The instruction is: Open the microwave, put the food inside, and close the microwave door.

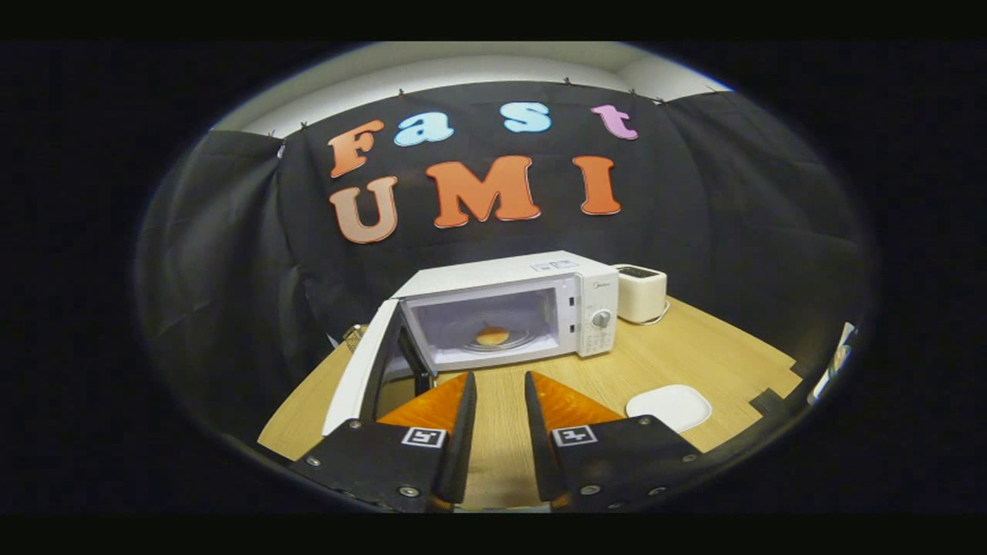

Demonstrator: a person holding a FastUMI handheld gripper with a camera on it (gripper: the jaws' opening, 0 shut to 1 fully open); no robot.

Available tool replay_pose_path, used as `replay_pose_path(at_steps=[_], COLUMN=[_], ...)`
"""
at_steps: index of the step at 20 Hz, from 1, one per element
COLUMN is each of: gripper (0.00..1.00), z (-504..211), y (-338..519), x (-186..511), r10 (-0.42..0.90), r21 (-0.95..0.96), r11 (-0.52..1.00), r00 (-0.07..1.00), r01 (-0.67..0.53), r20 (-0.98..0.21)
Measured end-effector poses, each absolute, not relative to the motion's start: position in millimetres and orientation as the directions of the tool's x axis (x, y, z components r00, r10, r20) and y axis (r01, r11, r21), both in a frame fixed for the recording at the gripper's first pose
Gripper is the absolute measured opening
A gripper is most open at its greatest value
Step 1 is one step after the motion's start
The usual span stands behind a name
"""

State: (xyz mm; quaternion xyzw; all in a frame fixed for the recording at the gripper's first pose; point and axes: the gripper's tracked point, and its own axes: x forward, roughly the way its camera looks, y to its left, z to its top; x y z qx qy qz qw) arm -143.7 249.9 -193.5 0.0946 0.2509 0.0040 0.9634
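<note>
Since the bun point(492, 335) already sits on the turntable inside the microwave point(540, 304), I only need to shut its door point(362, 370). My tongs point(500, 401) are parted and empty, short of it.

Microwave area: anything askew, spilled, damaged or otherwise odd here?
Nothing stands out. The microwave sits square on the table, door swung open, food on its turntable. The toaster and white plate look undisturbed. The gripper is open, holding nothing.

One microwave point(509, 312), one bun point(492, 335), one toaster point(641, 294), one plate point(669, 406), two parted, empty fingers point(463, 432)
</note>
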Motion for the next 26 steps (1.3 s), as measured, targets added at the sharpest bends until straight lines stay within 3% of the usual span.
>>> replay_pose_path(at_steps=[4,10,13,19,26], gripper=[0.18,0.03,0.03,0.03,0.01], z=[-182,-169,-183,-225,-250], y=[287,358,390,414,386], x=[-153,-164,-166,-164,-164], r10=[0.094,0.206,0.234,0.186,0.132], r21=[0.166,0.211,0.190,0.144,0.093], r11=[0.986,0.970,0.968,0.981,0.991], r00=[0.880,0.880,0.862,0.835,0.818], r01=[-0.018,-0.124,-0.163,-0.129,-0.096], r20=[-0.465,-0.428,-0.451,-0.518,-0.560])
